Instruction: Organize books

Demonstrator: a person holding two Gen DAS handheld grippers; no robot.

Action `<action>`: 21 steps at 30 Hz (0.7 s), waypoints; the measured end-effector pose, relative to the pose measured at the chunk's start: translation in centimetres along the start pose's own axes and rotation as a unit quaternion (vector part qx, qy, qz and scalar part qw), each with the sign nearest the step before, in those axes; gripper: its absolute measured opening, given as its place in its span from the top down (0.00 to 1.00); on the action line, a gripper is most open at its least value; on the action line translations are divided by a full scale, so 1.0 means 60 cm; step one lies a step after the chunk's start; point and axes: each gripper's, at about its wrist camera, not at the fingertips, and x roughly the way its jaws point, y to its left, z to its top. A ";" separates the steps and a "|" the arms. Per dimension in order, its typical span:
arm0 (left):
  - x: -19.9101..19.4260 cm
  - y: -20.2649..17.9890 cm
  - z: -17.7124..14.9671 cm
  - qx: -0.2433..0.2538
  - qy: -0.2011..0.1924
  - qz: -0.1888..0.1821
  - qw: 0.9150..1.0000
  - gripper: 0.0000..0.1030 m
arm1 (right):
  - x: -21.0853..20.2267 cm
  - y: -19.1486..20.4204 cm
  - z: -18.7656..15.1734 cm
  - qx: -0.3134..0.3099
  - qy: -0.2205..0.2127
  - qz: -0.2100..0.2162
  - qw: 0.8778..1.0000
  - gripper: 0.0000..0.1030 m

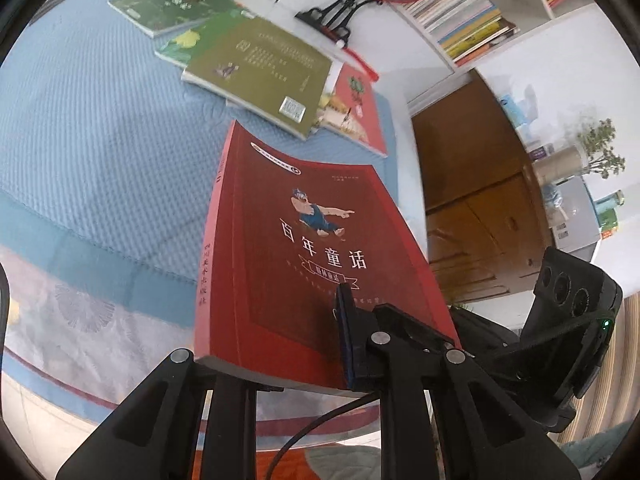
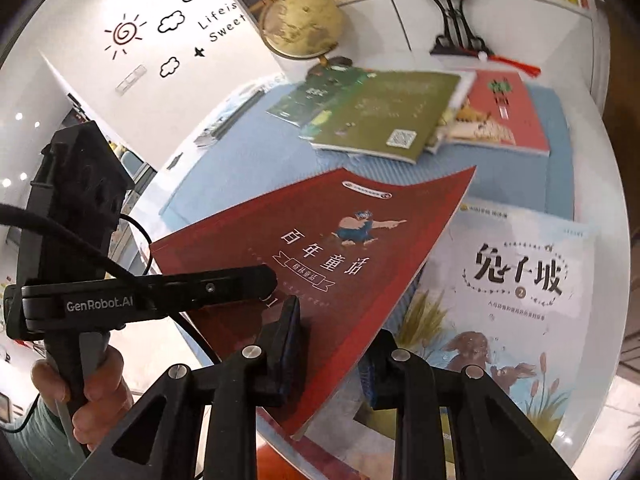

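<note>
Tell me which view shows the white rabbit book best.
The right wrist view. There the white rabbit book lies flat with its title and rabbit drawing readable, its left edge tucked under the raised red book, which both grippers clamp. The left wrist view shows none of it.

red book [image 1: 304, 248]: dark red cover, white title, cartoon figure in blue
olive book [image 1: 264, 76]: olive-green cover
rabbit book [image 2: 516, 292]: pale cover, brown rabbits
tablecloth [image 1: 80, 120]: light blue, woven texture
</note>
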 end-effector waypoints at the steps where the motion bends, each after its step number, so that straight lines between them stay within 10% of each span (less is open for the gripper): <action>1: -0.006 -0.001 0.002 0.001 -0.004 -0.003 1.000 0.86 | -0.003 0.010 0.004 -0.006 -0.003 -0.004 1.000 0.76; 8: -0.067 0.035 0.070 0.014 -0.043 -0.018 0.999 0.86 | -0.003 0.088 0.057 -0.046 -0.044 -0.014 0.998 0.74; 21: -0.234 0.361 0.335 0.027 -0.075 0.013 0.997 0.86 | 0.283 0.332 0.314 -0.055 -0.071 -0.013 0.996 0.74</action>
